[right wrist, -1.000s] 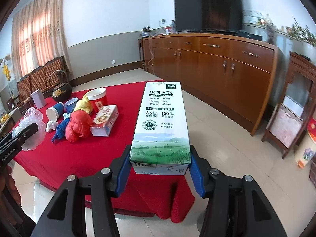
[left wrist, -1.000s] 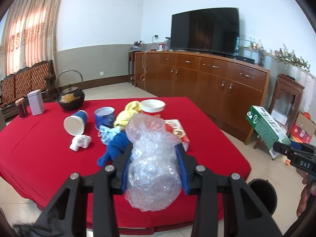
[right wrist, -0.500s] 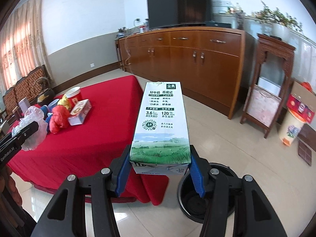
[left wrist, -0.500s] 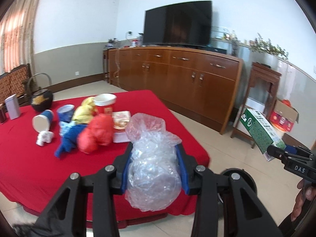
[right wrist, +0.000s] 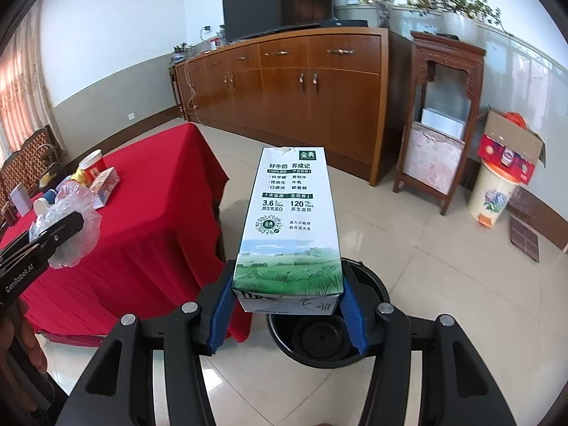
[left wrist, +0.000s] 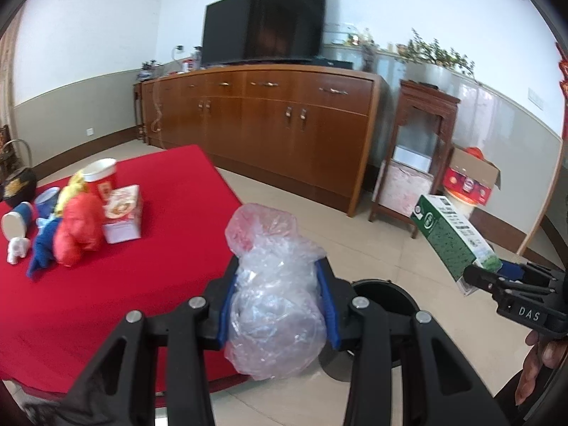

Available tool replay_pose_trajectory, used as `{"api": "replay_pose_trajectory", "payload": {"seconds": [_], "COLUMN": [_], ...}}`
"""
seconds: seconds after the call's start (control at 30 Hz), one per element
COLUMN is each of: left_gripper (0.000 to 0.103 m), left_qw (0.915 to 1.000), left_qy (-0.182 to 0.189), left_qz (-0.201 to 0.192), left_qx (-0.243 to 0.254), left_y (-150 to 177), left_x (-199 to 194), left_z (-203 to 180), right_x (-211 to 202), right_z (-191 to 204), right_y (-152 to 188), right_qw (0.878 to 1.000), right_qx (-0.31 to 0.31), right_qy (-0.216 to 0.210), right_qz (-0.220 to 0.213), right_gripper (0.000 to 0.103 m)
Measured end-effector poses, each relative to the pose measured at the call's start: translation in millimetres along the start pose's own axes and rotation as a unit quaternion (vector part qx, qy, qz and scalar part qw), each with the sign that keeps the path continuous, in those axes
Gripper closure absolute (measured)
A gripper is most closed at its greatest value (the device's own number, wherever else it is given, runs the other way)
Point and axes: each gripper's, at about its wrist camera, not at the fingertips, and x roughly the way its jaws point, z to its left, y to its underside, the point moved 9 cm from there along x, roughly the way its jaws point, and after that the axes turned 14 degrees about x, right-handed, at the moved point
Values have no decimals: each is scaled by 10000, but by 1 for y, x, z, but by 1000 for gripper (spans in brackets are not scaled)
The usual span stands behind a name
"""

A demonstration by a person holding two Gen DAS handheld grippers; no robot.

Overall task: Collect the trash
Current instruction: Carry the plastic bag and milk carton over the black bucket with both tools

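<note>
Tiled floor, black bin [right wrist: 328, 337] below. Right claw [right wrist: 287, 293] clamps milk carton [right wrist: 291, 223]; left claw [left wrist: 277, 305] clamps plastic bag [left wrist: 275, 301]. Risk: long carton catches rim; light bag drifts outside.

I see open tiled floor [right wrist: 436, 284] around the black trash bin [right wrist: 372, 298], whose open mouth sits below my milk carton [right wrist: 289, 220]. The red table's [right wrist: 149, 220] hanging cloth blocks the left; the wooden cabinet [right wrist: 301, 96] stands well apart.

Black tongs [left wrist: 277, 305], blue pads [left wrist: 224, 310].
</note>
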Motion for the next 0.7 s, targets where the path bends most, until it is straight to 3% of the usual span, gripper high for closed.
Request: {"api": "replay_pose_trajectory", "payload": {"seconds": [0.3,0.7], "left_gripper": [61,61], "left_qw": [9980,9866], "left_qy": [483,1261], "left_qz": [300,917], "left_qx": [283,477], "left_y": [5,32], "left_x": [32,97], "left_z": [-61,-136], "right_x": [20,72], "right_z": [-44,-98], "right_y": [17,47], "right_qw": [9992,9948], "right_qx": [116,-228], "right_qy": [185,310], "right_qz": [341,940], "right_gripper": [47,47]}}
